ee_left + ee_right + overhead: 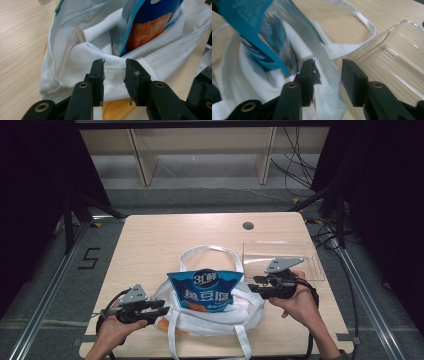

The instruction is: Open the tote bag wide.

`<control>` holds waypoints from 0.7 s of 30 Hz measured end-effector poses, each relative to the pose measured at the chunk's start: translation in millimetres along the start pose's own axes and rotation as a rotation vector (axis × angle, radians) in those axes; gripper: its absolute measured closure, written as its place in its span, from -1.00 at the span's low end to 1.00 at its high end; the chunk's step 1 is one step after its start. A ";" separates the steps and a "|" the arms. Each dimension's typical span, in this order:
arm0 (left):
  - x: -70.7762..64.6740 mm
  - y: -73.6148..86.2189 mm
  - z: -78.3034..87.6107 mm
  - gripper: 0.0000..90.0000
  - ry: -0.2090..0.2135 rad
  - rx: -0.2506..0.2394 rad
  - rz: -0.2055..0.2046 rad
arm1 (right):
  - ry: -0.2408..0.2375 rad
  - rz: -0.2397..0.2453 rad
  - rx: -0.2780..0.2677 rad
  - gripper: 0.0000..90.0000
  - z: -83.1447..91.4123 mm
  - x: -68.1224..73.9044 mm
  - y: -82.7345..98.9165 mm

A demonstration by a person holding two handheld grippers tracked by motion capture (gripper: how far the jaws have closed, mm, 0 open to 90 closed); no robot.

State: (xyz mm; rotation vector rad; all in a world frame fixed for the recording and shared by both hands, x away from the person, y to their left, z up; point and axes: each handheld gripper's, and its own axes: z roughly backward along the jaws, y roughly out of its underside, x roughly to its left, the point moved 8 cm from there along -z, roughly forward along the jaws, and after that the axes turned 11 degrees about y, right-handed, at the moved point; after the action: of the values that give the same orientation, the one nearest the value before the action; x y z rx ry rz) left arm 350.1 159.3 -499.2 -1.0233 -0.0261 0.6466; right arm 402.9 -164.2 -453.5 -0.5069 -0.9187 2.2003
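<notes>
At the left of the high view we find the person's left hand [114,329] coming in from the bottom edge, forearm angled up and to the right, holding the left gripper [164,308] roughly level with its jaws pointing right at the white cloth tote bag [215,316]. In the left gripper view the jaws stand apart with the bag's hemmed rim between them; the pads do not press the cloth, so we record this gripper as open. Bare tabletop lies left of this hand out to the edge of the light wooden table [150,240].

The bag lies near the front middle of the table, its handles looped toward the far side and trailing toward the near edge. The blue snack packet with white lettering [205,290] stands upright in the bag's mouth, its top half above the rim. An orange item [117,110] shows under the cloth by the left jaws; we cannot tell what it is.

The right hand [295,301] enters from the lower right, wrist bent inward, and the right gripper [252,284] points left at the packet's right edge. In the right gripper view its jaws are parted, the packet's clear side seam between them, not clamped. Behind this hand sits the clear plastic rectangular tray [305,251], close to the right edge. The far half of the table is open.
</notes>
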 end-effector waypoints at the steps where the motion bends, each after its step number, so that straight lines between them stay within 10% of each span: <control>1: -1.1 2.3 1.9 0.39 0.001 -0.008 0.017 | -0.015 0.005 0.005 0.28 3.3 1.3 -2.0; 10: -0.2 30.1 13.8 -0.06 -0.038 -0.013 0.057 | -0.052 0.057 0.031 -0.05 28.3 7.2 -22.9; 21: 7.3 53.6 15.7 -0.29 -0.110 0.102 0.035 | -0.082 0.114 0.066 -0.24 44.5 19.5 -45.6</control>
State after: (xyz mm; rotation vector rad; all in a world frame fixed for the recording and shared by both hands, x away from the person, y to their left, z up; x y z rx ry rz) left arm 324.9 194.3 -535.6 -0.8913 -0.0708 0.7283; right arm 384.3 -147.4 -391.7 -0.4509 -0.8748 2.3615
